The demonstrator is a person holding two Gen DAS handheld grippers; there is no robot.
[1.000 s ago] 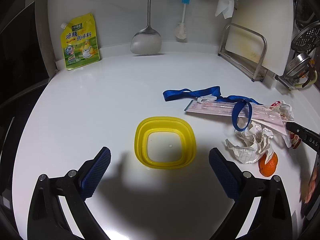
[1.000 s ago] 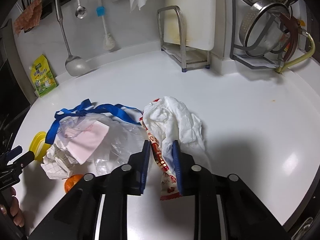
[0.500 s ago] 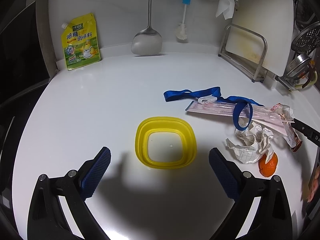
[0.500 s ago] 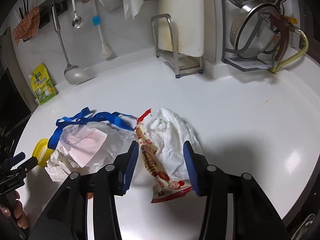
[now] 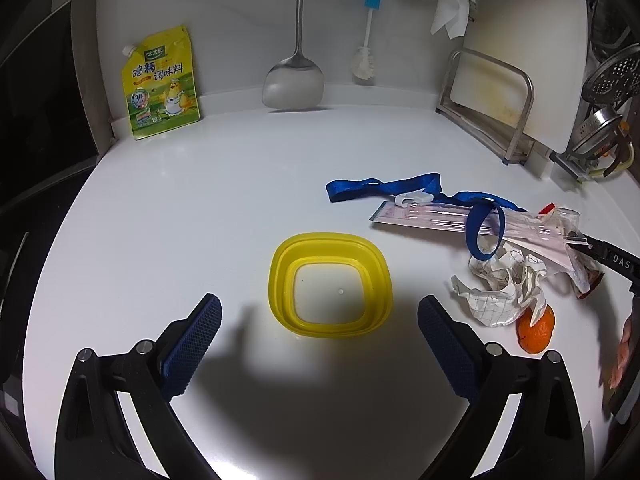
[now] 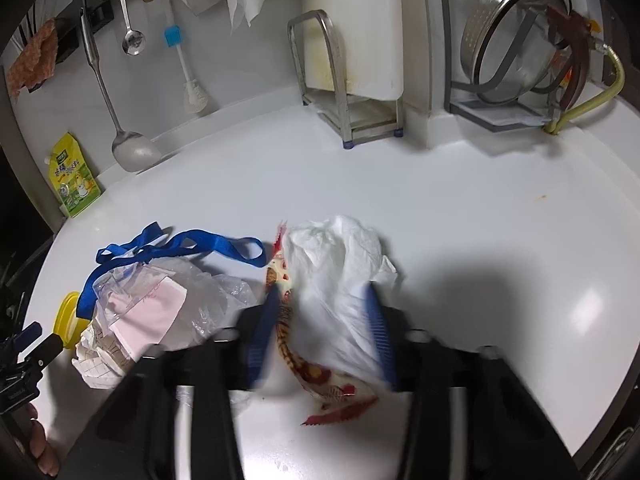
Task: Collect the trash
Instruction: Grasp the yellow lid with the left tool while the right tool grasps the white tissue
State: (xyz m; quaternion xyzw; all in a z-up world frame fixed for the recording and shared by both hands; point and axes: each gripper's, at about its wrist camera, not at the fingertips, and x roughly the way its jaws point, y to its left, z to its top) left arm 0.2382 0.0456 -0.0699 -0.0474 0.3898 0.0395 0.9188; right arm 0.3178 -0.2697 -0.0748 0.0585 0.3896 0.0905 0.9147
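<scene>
Left wrist view. The left gripper stands wide open above the white countertop, nothing between its blue pads. Just beyond it lies a yellow collapsible container, flattened, its base showing white. To the right sits the trash heap: a blue lanyard with its long axis running left to right, a pink-printed flat packet lying along the same line, crumpled grid paper, and a mandarin partly covered by the paper. The snack wrapper is mostly hidden at the heap's far right edge. Only a dark finger of the right gripper enters at the frame's right border; its opening cannot be read here. A yellow seasoning pouch leans on the back wall, beside a hanging spatula.

Right wrist view. The near part of the frame is motion-blurred. The right gripper is closing, its jaws at a narrow gap, around a white plastic bag and the red-and-yellow snack wrapper; whether the pads already press on them cannot be told. The wrapper's long axis runs from the upper left towards the camera, its serrated end pointing to the lower right. A clear plastic bag covers much of the pink packet. The cutting board stands upright in its rack.
</scene>
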